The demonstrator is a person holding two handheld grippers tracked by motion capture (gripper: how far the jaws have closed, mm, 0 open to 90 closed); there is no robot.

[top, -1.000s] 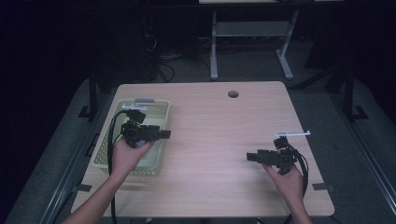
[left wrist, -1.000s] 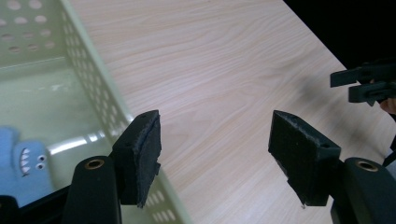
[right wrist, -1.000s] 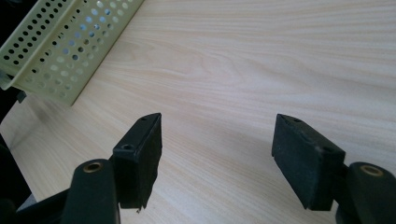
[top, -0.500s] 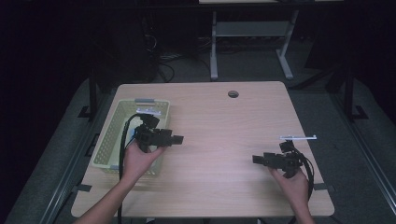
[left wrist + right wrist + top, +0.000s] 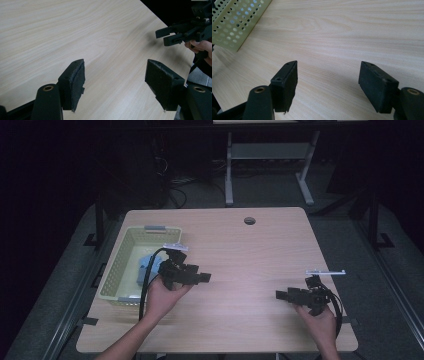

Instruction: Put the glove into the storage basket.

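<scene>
Since a second ago: left black two-jaw gripper [image 5: 204, 278] carried off the pale green perforated plastic basket [image 5: 117, 265] and out over the light wooden table [image 5: 240, 245]; right black two-jaw gripper [image 5: 280, 295] drawn slightly nearer the front edge.

Both sets of jaws spread wide, nothing between the pads, nothing held. Blue folded item [image 5: 145, 266] lying inside the basket, behind and to the left of the left gripper, untouched.

Possible trouble from here:
- Likely clash of the two grippers if brought further together, tips pointing at each other across bare wood.
- Left cable trailing over the basket rim; could snag and drag or tip the basket on a quick pull to the right.
- Reaching back for the blue item blind, with the jaws aimed away from it; risk of knocking the basket wall instead.

From the high view: basket contents and both forearms. From the left gripper view: the right gripper close up with fingers around it, near the table's far corner. From the right gripper view: the basket's perforated side wall, contents hidden.
</scene>
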